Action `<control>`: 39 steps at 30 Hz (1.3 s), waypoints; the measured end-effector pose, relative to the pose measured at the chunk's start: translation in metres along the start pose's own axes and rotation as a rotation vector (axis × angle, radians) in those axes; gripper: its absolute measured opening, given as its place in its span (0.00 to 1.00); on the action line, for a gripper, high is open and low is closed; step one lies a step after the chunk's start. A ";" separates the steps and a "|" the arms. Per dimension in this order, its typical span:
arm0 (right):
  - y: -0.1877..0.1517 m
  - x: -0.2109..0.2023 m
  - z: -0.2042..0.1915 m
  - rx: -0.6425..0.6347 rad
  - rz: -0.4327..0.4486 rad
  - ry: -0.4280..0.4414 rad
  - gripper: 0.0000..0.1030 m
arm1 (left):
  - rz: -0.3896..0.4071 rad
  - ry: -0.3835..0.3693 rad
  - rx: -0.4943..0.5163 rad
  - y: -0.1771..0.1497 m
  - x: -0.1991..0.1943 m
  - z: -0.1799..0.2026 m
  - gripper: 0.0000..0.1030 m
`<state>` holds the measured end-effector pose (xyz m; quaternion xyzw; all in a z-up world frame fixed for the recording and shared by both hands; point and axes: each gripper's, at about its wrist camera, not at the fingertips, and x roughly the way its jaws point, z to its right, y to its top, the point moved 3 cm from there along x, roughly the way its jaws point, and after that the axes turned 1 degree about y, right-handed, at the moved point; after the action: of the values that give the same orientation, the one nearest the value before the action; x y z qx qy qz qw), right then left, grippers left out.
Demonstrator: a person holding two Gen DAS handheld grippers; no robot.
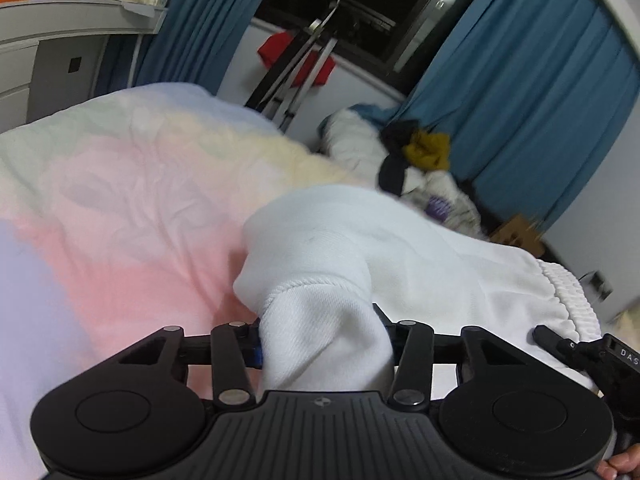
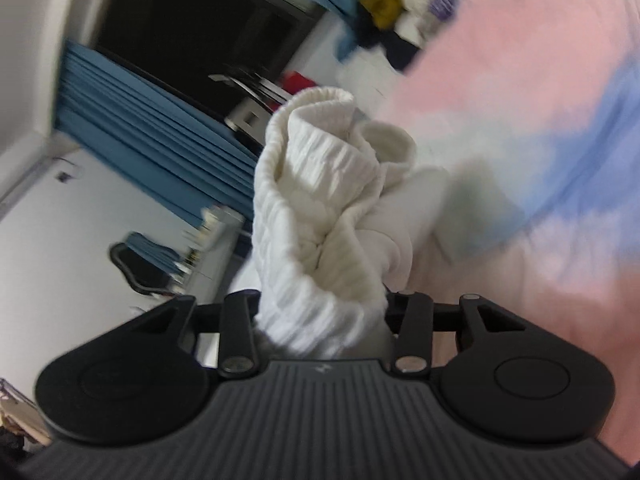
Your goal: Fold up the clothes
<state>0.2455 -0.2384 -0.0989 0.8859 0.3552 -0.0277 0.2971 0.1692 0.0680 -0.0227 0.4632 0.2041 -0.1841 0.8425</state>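
A white sweatshirt (image 1: 420,264) lies on the pastel bed cover (image 1: 132,208). My left gripper (image 1: 320,344) is shut on a bunched white fold of it near a seam; the cloth hides the fingertips. The ribbed hem (image 1: 572,300) shows at the right. My right gripper (image 2: 320,312) is shut on the ribbed white hem (image 2: 312,208), which bunches upward from the jaws and is lifted above the pink and blue bed cover (image 2: 520,80). The right gripper also shows at the edge of the left wrist view (image 1: 552,336).
A pile of other clothes (image 1: 420,156), white, black and mustard, lies at the far end of the bed. Blue curtains (image 1: 540,92) and a dark window (image 1: 348,4) stand behind. A white dresser (image 1: 60,52) is at the left. A folding rack with a red cloth (image 1: 296,60) leans by the wall.
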 end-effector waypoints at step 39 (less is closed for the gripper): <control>0.146 -0.129 0.322 0.472 0.497 -0.116 0.44 | -0.246 -0.249 0.505 -0.126 0.293 0.333 0.60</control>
<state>0.2958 -0.5763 -0.2561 0.9865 0.0950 -0.0864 0.1012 0.4121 -0.3156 -0.1003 0.6039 0.1017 -0.3849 0.6906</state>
